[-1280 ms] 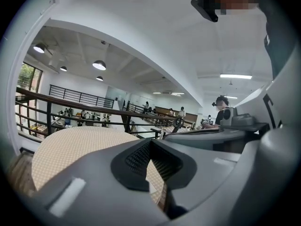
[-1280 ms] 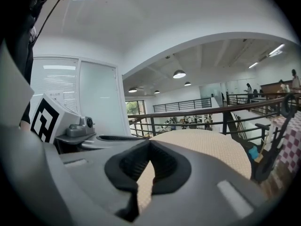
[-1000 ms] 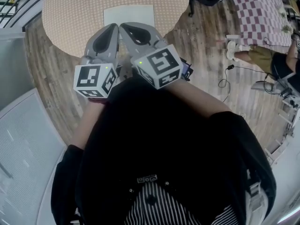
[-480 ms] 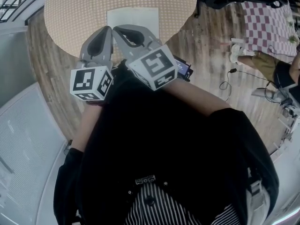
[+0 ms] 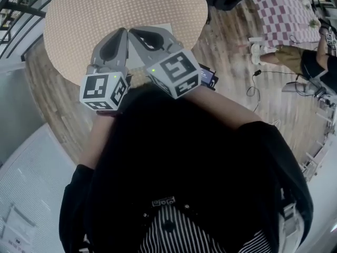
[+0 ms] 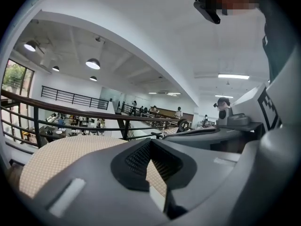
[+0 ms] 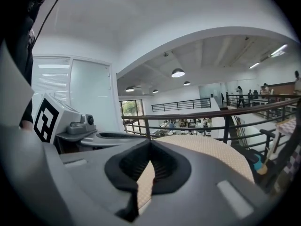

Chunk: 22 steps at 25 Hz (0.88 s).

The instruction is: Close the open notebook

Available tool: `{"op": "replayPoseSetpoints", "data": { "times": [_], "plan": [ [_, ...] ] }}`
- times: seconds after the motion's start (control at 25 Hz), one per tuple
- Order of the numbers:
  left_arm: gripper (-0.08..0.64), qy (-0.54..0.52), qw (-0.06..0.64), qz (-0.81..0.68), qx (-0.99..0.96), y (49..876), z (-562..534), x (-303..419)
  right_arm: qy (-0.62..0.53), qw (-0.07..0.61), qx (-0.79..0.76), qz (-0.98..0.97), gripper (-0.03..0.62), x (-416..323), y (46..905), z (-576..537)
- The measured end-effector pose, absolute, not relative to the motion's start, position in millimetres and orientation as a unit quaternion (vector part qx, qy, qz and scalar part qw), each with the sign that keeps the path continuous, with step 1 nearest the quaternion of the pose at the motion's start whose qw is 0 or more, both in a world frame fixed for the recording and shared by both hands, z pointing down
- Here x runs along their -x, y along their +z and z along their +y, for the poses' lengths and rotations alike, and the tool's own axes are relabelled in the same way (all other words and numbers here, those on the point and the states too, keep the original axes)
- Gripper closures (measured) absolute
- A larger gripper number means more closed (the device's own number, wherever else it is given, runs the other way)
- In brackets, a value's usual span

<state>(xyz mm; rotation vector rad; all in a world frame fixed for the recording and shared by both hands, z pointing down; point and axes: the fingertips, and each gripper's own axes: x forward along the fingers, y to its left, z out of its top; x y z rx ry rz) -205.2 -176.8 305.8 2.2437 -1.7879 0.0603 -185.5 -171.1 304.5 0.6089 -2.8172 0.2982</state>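
Observation:
In the head view a white notebook (image 5: 164, 28) lies on the near part of a round table (image 5: 79, 20) covered in tan checked cloth. Only a pale strip of it shows beside the grippers, so I cannot tell how its pages lie. My left gripper (image 5: 124, 31) and right gripper (image 5: 135, 31) are side by side over the table's near edge, their tips almost touching above the notebook. Both are shut with nothing between the jaws. In the left gripper view the left gripper (image 6: 150, 141) points level across the tan cloth (image 6: 70, 154), as does the right gripper (image 7: 150, 144) in its own view.
Around the table is a wooden floor (image 5: 231, 51). A black railing (image 5: 21, 4) runs at the far left and a white surface (image 5: 31, 183) lies at the lower left. A person's legs (image 5: 284, 57), a checked cloth (image 5: 284, 15) and floor cables (image 5: 258, 88) are at the right.
Both grippers have moved forward over the table together. The notebook, plainly visible beyond their tips a second ago, is now mostly covered by them. Both stayed shut.

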Motion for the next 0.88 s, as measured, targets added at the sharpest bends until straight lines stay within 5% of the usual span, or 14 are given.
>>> {"op": "replayPoseSetpoints", "data": {
  "times": [0.88],
  "plan": [
    [0.558, 0.043, 0.207, -0.498, -0.841, 364, -223, 205, 0.148, 0.176, -0.309, -0.923, 0.591, 190, 357, -218]
  ]
}}
